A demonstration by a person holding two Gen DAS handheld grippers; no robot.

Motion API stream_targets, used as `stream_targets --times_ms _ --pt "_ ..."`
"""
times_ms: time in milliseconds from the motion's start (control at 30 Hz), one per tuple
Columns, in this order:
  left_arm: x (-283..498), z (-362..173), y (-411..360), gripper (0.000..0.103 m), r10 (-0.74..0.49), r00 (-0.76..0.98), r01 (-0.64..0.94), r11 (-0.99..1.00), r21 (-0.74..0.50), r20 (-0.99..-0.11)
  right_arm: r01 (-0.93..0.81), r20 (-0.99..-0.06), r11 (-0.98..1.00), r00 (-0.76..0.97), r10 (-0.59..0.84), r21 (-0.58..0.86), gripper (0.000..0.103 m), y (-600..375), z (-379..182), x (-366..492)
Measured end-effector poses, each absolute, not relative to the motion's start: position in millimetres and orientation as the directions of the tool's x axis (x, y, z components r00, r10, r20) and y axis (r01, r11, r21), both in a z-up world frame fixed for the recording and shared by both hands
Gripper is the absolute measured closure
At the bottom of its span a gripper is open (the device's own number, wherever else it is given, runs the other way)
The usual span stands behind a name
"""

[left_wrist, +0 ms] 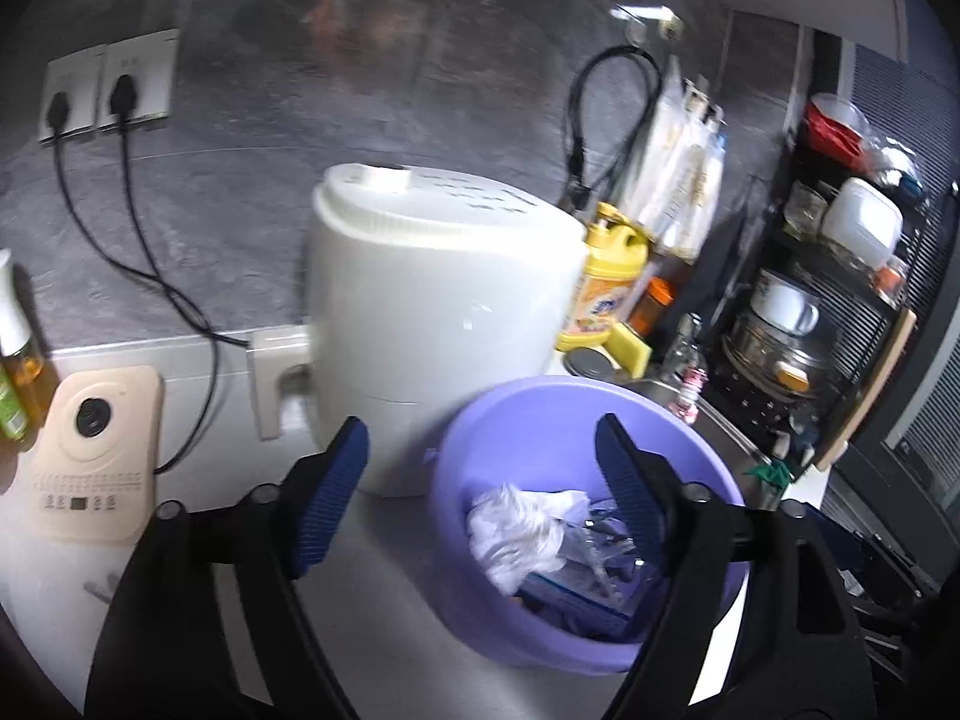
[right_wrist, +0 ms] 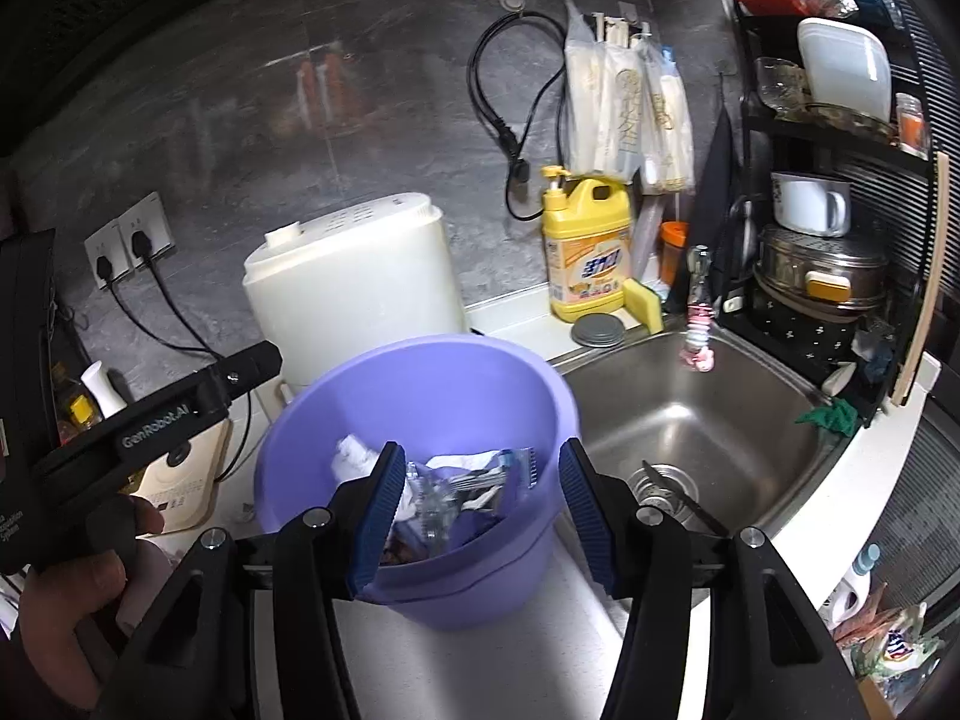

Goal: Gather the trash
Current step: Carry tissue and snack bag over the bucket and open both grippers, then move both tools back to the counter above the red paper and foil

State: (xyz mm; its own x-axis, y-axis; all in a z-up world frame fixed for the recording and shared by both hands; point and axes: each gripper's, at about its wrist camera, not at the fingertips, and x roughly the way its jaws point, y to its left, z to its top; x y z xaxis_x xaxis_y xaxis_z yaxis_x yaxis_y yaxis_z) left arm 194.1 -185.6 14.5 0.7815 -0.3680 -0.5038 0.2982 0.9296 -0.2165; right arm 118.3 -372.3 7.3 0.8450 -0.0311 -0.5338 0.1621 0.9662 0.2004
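A purple plastic basin (left_wrist: pixel 516 414) (right_wrist: pixel 420 366) stands on the white counter between an appliance and the sink. It holds trash: crumpled white tissue (left_wrist: pixel 522 525) (right_wrist: pixel 354 456), clear plastic wrappers (right_wrist: pixel 438 498) and a blue packet (left_wrist: pixel 570 597). My left gripper (left_wrist: pixel 480 498) is open and empty, its right finger over the basin's inside. It shows from the side in the right wrist view (right_wrist: pixel 240 372). My right gripper (right_wrist: pixel 477 516) is open and empty, its fingers spanning the basin's near rim.
A white cylindrical appliance (left_wrist: pixel 438 324) (right_wrist: pixel 354 282) stands behind the basin. A steel sink (right_wrist: pixel 696 420) with a knife (right_wrist: pixel 678 495) lies to the right. Yellow detergent bottle (right_wrist: pixel 585 252), sponge (right_wrist: pixel 645 303), dish rack (right_wrist: pixel 828 180), cream induction cooker (left_wrist: pixel 96 450) and wall sockets (left_wrist: pixel 108 84) surround it.
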Motion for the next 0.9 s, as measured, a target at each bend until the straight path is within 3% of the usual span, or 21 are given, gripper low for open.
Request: stream_targets --times_ms 233,467,900 --pt "184 16 -150 0.006 -0.281 0.816 0.207 0.958 -0.198 -0.505 0.079 -0.524 0.976 0.851 0.04 0.203 0.038 -345 8 125" --pt "177 13 -116 0.006 -0.209 0.827 0.129 0.974 -0.185 -0.522 0.003 -0.522 0.981 0.847 0.1 0.194 0.028 -315 7 135" --pt "157 9 -55 0.006 -0.076 0.838 -0.003 0.989 -0.145 -0.541 -0.136 -0.521 0.97 0.824 0.223 0.202 0.027 -257 7 149"
